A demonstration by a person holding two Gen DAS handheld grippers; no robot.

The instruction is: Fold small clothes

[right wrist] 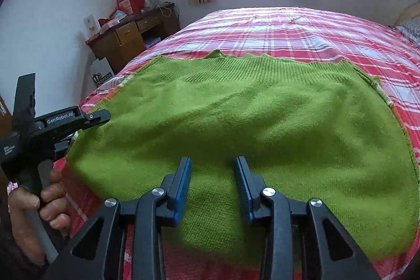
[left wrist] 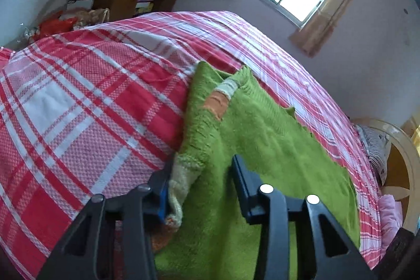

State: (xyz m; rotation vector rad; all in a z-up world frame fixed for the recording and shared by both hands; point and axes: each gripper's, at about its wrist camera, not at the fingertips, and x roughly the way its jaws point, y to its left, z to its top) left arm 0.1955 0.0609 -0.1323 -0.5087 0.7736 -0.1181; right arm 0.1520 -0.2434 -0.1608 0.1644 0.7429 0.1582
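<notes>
- Green sweater point(right wrist: 236, 109) lies spread flat on the plaid bed point(right wrist: 302, 28), hem toward the window, body mostly smooth.
- Left gripper point(left wrist: 202, 175) sits at the sweater's left edge. A sleeve point(left wrist: 199, 122) with cream and orange bands is folded in over the body; its cream cuff point(left wrist: 181, 183) lies against the left pad.
- Left jaws half spread, cuff between them. Right pad is off the cloth, so not a firm pinch from what shows.
- Right gripper point(right wrist: 212, 180) hovers low over the near middle of the sweater, jaws partly apart, nothing between them.
- Hand point(right wrist: 39, 198) on the left tool's grip shows in the right view, at the bed edge.
- Step, my read: early in the fold, sleeve being tucked in on the left side. Right sleeve not clearly seen, only a strip at the far right edge.
- Next likely needs: lay the cuff flat on the body, then take the other sleeve or side edge. Knit is soft and will bunch if dragged.
</notes>
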